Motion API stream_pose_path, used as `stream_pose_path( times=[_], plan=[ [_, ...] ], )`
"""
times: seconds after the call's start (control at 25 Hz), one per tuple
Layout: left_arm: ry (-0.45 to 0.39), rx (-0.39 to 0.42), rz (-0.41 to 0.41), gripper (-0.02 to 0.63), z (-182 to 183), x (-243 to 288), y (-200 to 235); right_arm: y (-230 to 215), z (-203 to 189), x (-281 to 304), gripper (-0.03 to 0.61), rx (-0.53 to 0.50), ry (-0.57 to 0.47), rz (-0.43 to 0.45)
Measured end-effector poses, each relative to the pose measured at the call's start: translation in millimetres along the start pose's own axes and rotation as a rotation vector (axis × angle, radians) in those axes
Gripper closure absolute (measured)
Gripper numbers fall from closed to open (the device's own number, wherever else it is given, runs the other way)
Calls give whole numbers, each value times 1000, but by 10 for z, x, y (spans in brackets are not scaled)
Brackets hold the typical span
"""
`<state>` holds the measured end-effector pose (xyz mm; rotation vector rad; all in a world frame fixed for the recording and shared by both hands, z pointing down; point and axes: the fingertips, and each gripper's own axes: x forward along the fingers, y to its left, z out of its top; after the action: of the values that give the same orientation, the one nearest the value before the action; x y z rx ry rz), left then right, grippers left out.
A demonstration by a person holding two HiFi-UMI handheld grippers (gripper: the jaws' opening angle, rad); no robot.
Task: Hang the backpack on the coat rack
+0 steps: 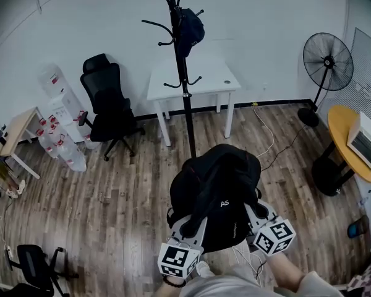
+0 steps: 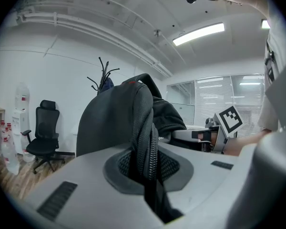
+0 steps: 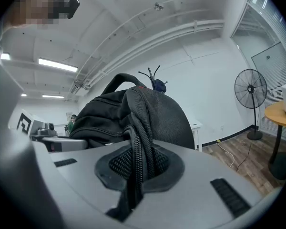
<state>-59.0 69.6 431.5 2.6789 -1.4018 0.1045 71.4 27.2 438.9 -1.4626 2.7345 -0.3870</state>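
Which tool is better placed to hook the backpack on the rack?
Left, marginally. The left tool and right tool each clamp a backpack strap, but the coat rack stands ahead nearer the left tool's side.

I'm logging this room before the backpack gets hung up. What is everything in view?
backpack: one, black, held up in front of the rack
coat rack: one, black, centre, before the white table
dark item: one, navy, hanging high on the rack
white table: one, at the far wall
chairs: two, black, one left of the white table, one near left
water bottles: several, clear with red labels, far left
fan: one, black, far right
round table: one, yellow, right
white box: one, on the round table
left gripper: grey, shut on the backpack
right gripper: grey, shut on the backpack
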Motion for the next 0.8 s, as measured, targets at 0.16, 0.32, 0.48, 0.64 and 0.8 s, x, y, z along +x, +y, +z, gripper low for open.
stream_pose_path(
  times=[0.16,0.32,0.48,0.64,0.8],
  plan=[
    [8,10,1,581,19,36,208,36,-9,225,548,3,10,0],
    [14,10,12,581,21,80,441,73,-35,466,548,5,23,7],
    [32,-2,26,581,-3,198,636,29,-62,689,548,12,47,16],
    [44,3,42,581,-8,354,808,-58,-54,928,548,13,58,31],
    [53,-4,49,581,-26,568,953,-205,-41,1150,548,17,66,39]
  ],
)
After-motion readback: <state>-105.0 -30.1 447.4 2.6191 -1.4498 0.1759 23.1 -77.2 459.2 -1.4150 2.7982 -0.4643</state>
